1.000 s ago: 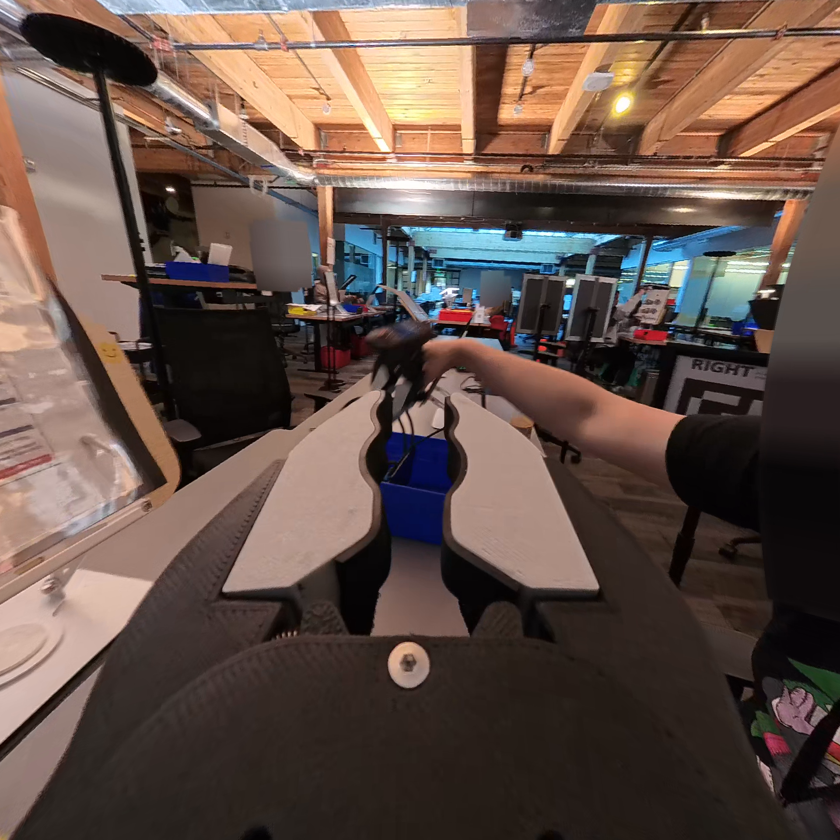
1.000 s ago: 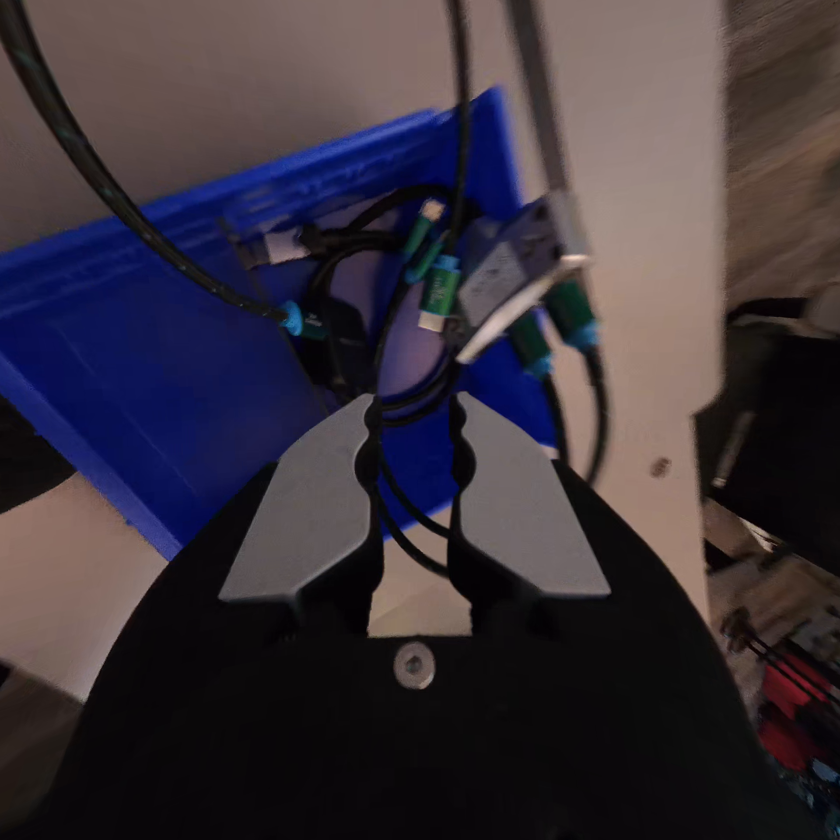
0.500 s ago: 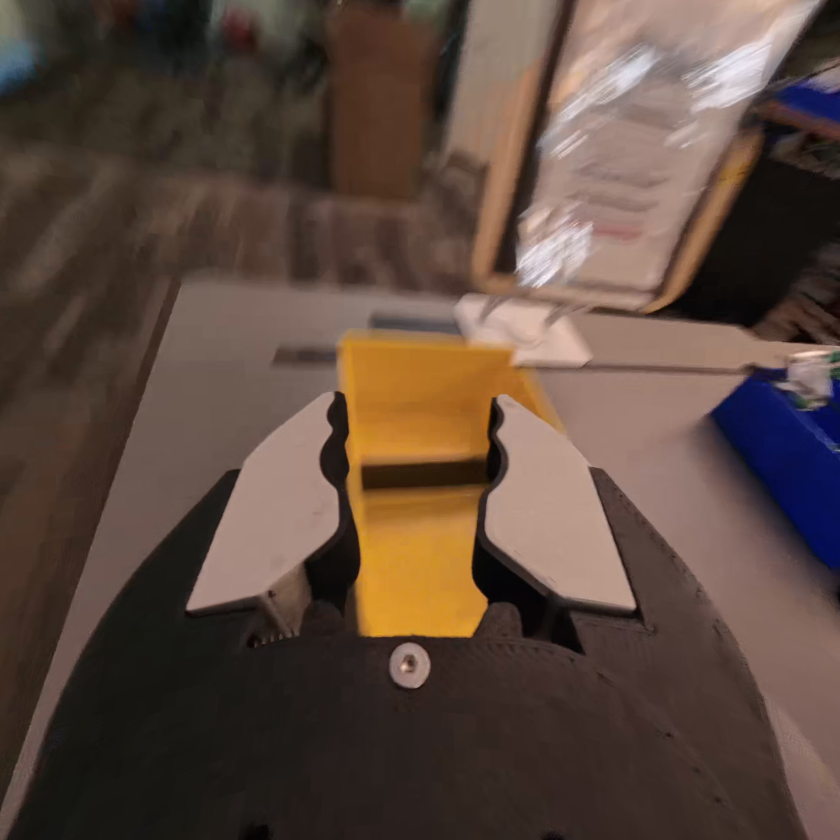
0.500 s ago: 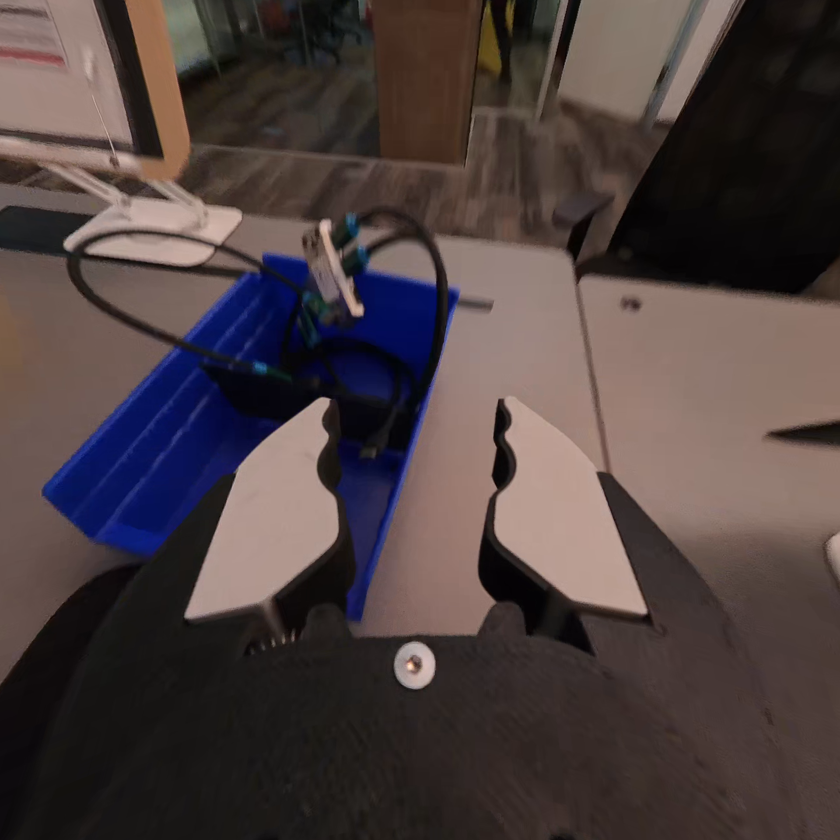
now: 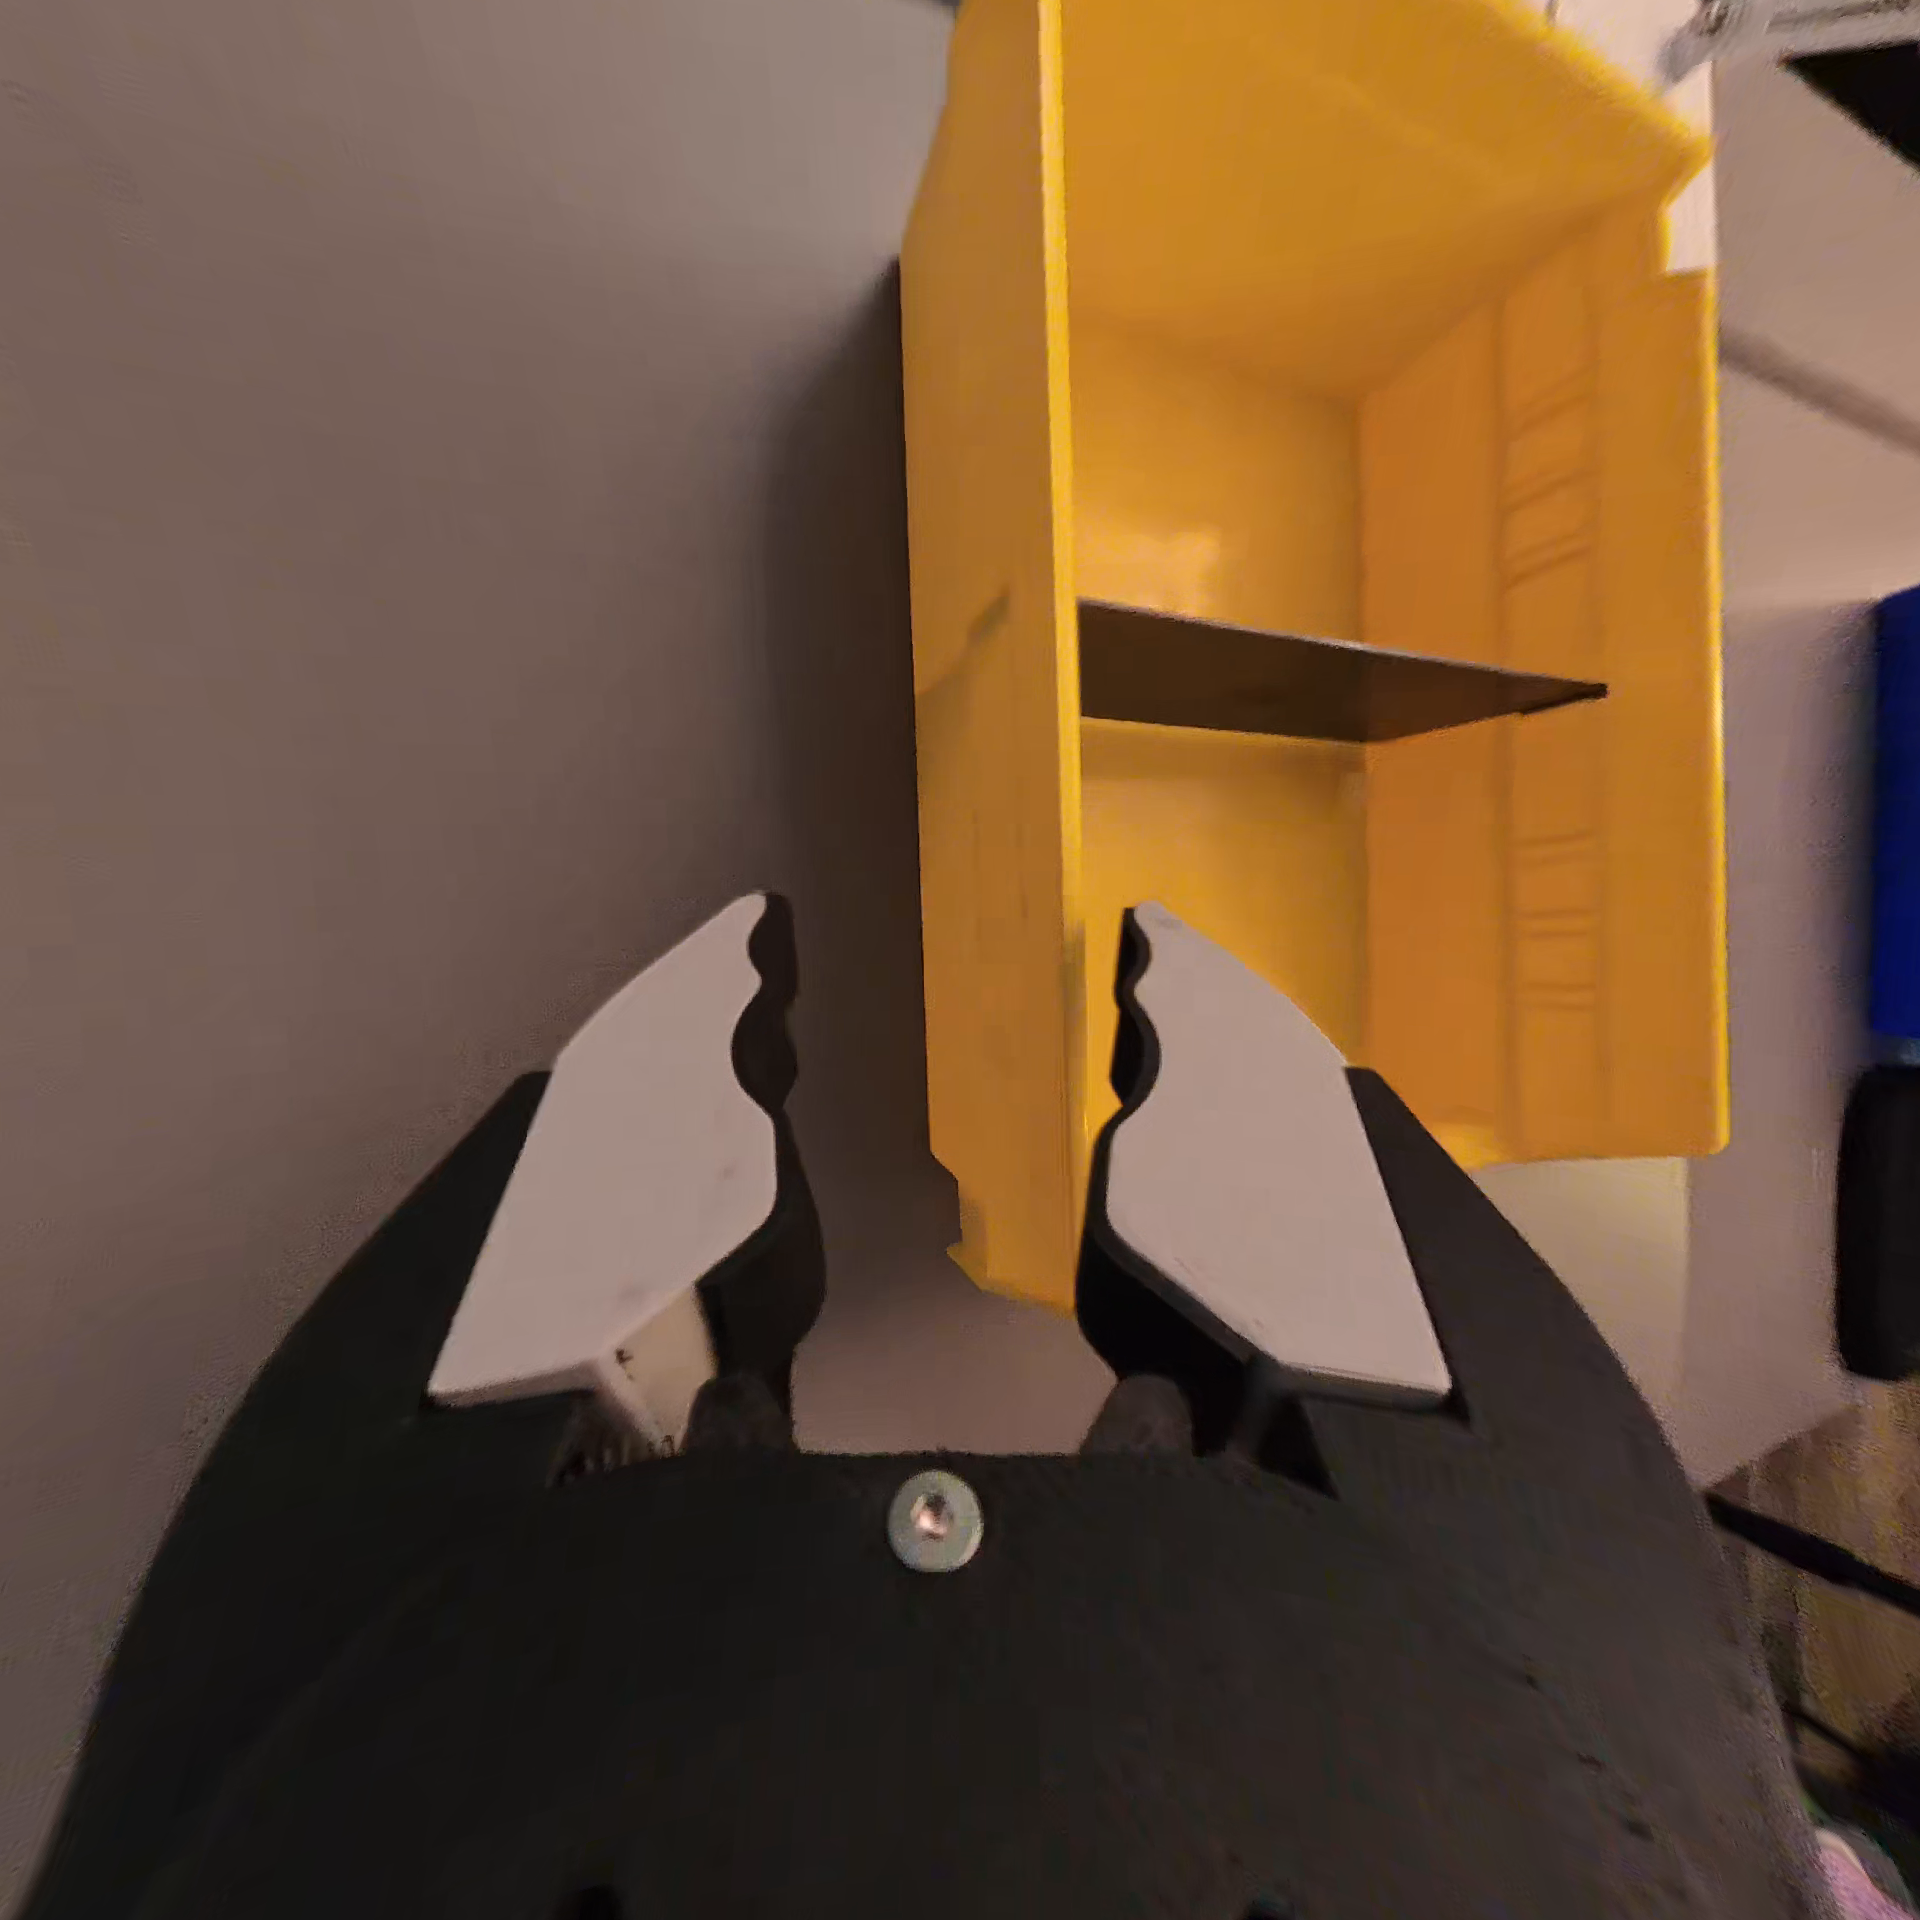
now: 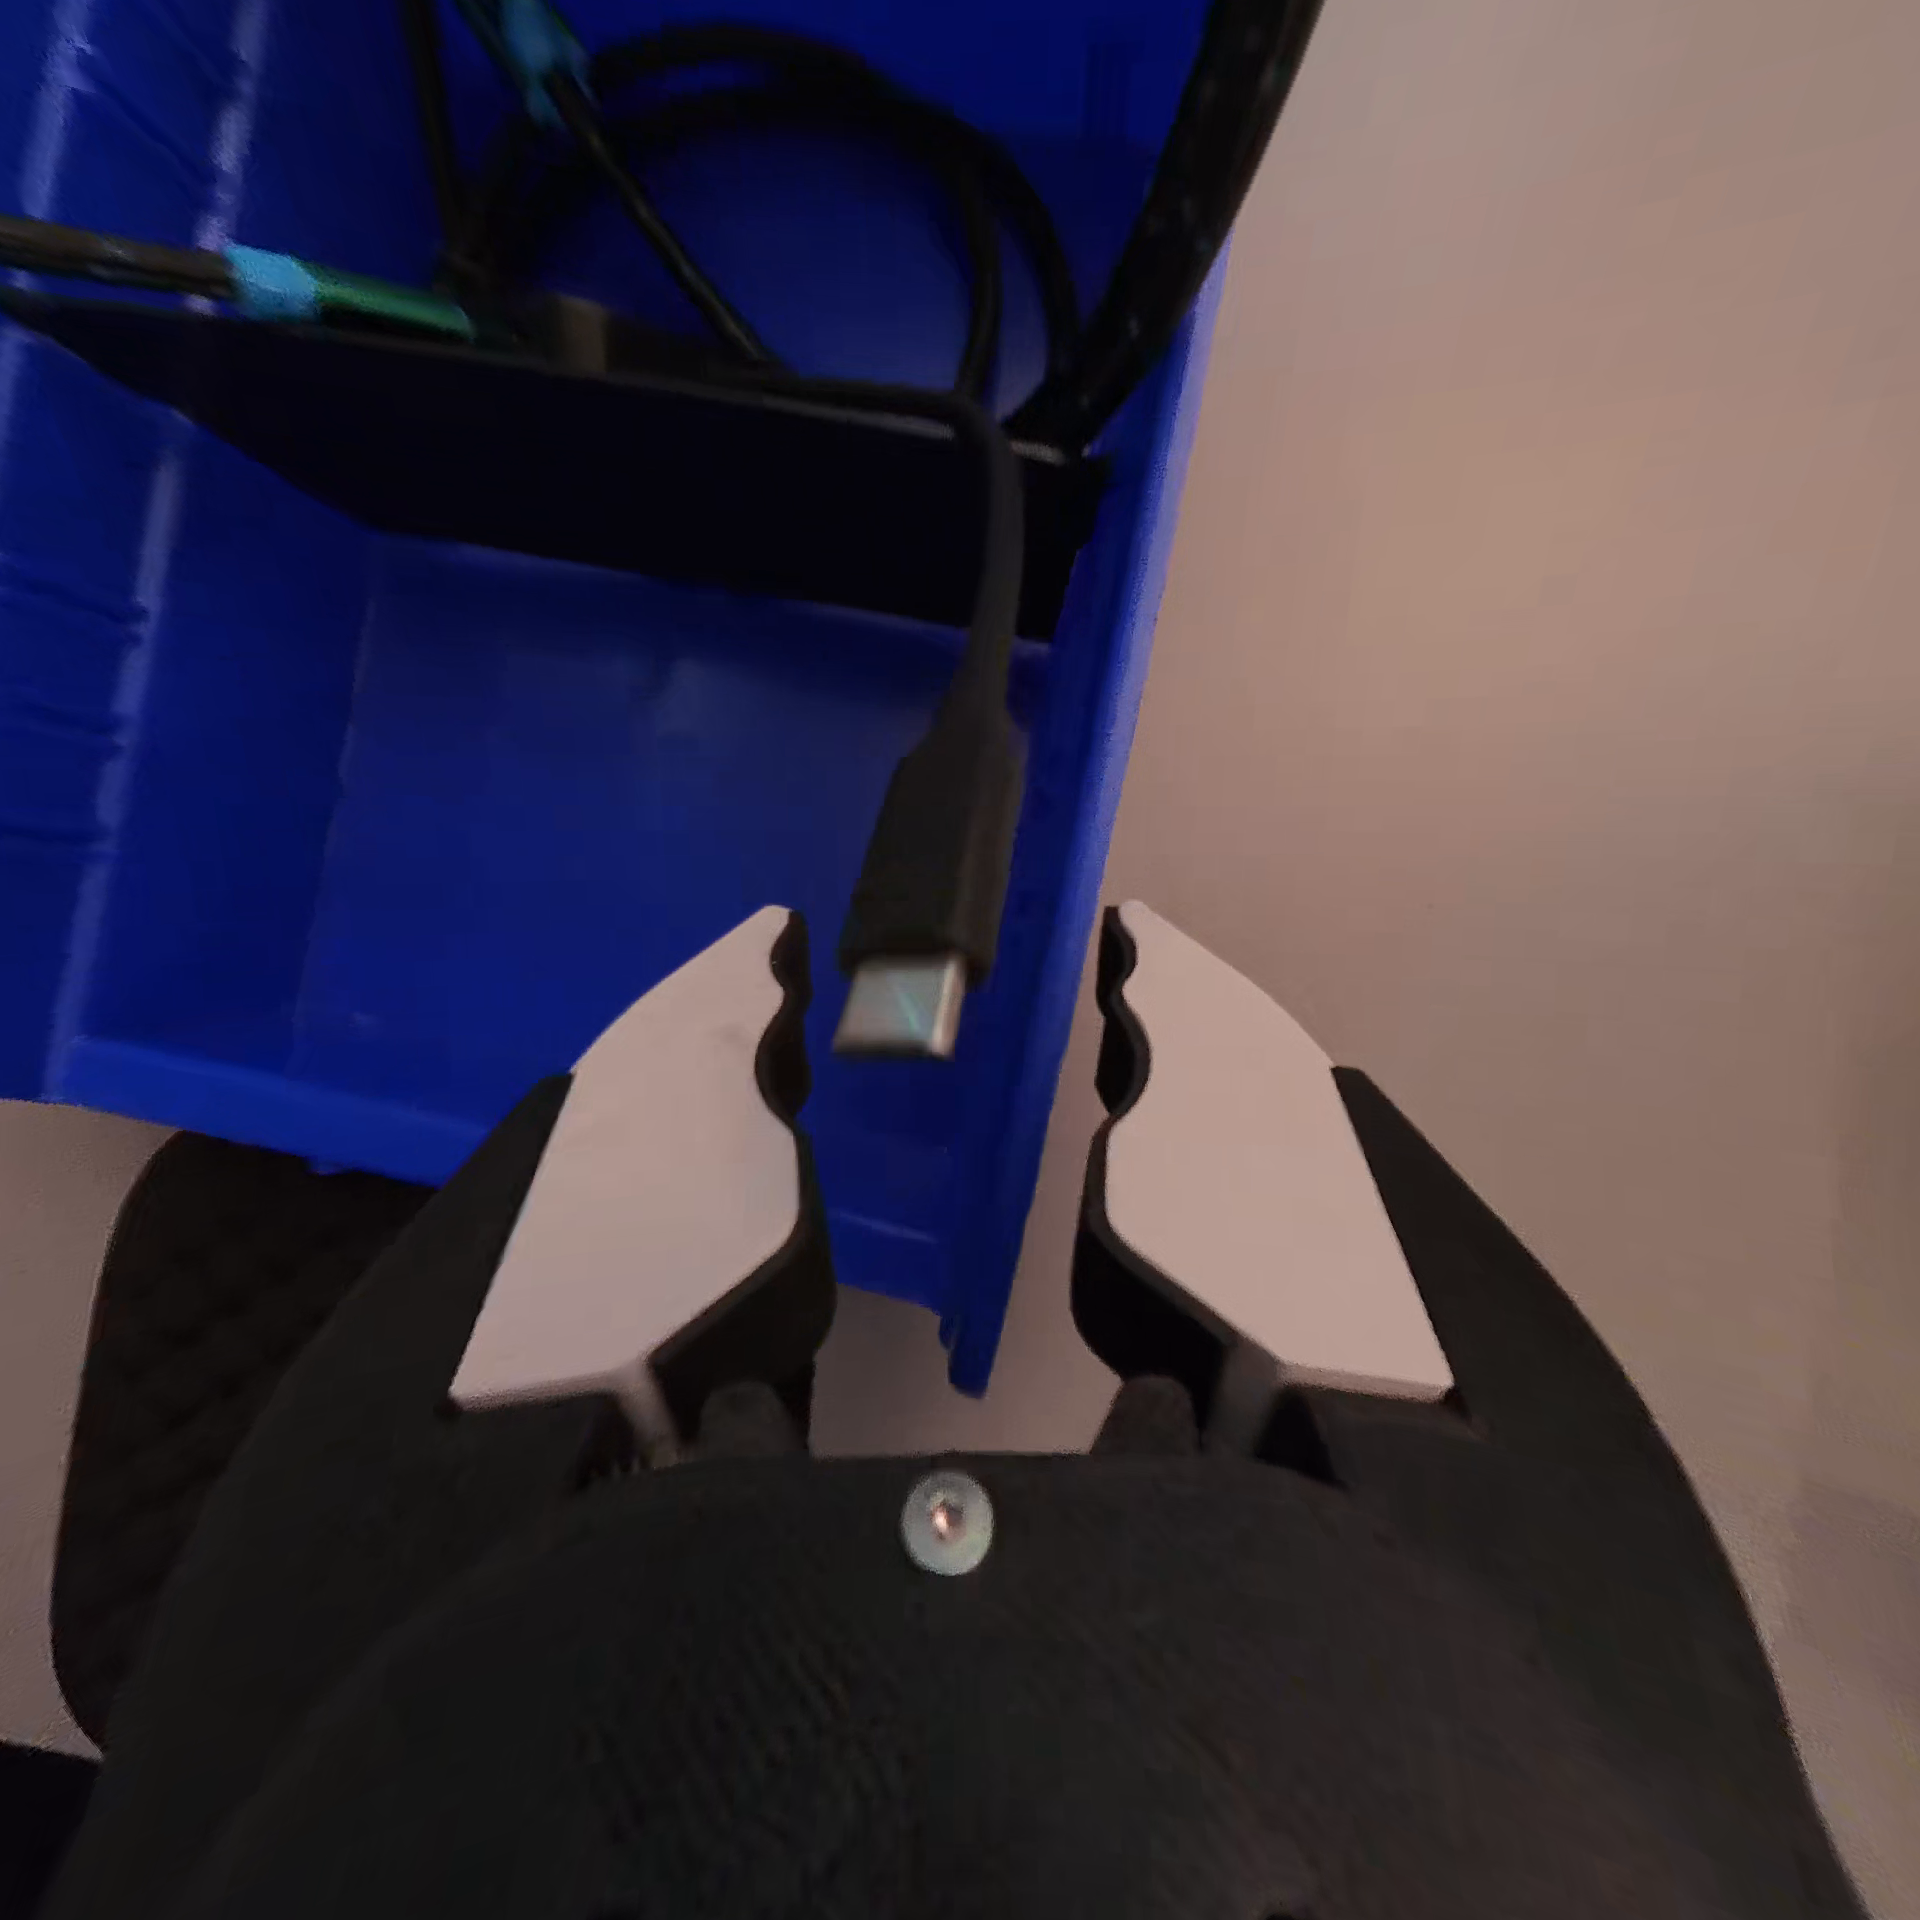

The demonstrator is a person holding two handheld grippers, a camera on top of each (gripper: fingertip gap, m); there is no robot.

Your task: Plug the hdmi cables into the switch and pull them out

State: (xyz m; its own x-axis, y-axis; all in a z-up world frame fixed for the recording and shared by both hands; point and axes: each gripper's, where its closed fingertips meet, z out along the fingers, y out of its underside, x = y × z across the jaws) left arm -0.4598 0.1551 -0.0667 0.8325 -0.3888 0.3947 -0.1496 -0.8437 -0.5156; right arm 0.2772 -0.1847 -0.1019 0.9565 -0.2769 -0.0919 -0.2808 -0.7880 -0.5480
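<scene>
**A:** Up close, where do both tools stand?

**B:** Left tool (image 5: 951, 977) spread wide, straddling the yellow bin (image 5: 987, 831) wall; right tool (image 6: 951, 977) wide too, gripping nothing.

**A:** And the cables?

**B:** A black plug (image 6: 930, 883) lies just ahead in the blue bin (image 6: 364, 779); farther back, teal-ended cables (image 6: 270, 286). No switch clearly visible; plugging seemingly not begun.

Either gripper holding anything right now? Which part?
Nothing held. Left gripper is open astride the yellow bin wall; right gripper is open around the black cable plug.
</scene>
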